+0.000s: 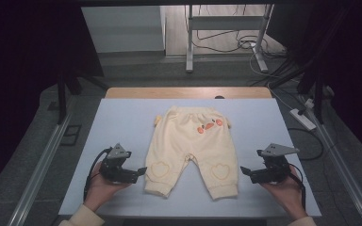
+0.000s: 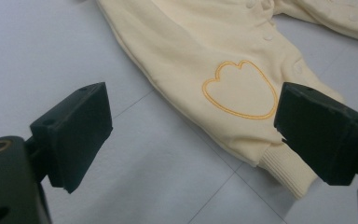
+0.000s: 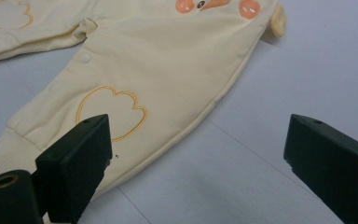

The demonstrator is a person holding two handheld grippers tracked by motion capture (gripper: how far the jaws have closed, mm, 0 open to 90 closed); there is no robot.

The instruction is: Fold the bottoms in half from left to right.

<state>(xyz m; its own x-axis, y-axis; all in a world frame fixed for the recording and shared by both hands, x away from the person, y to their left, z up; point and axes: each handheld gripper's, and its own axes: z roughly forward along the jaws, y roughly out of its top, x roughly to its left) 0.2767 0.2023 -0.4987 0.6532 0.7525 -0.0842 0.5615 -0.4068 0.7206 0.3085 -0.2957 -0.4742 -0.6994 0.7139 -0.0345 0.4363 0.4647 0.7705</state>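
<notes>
While both of a person's hands rest on it, one pale blue-grey table cover (image 1: 122, 122), smooth, rectangular and crossed by faint straight seams, lies over a wooden tabletop (image 1: 188, 92) whose light brown far edge shows as a strip beyond it. One pair of cream-yellow soft knit baby trousers (image 1: 188, 141) lies flat at the middle of the cover, waistband toward the far edge and two legs spread toward the person. Each leg ends in a ribbed cuff (image 2: 286, 170), and each carries one heart-like knee outline stitched in orange thread (image 2: 240, 91), two in all. Near the waistband sits one orange embroidered face motif (image 1: 209, 125) with round cheeks, and a small rounded cream flap (image 3: 275, 21) sticks out at each hip. A row of small round snaps runs along the inner leg seam.

Two black hand-held grippers flank the garment. The left gripper (image 1: 139, 172), topped by one grey three-cornered plate, sits just beside the left leg, its two blocky matte jaws spread wide apart with nothing between them. The right gripper (image 1: 245, 170), with its own grey plate, sits just beside the right leg, its jaws likewise wide apart and empty.
</notes>
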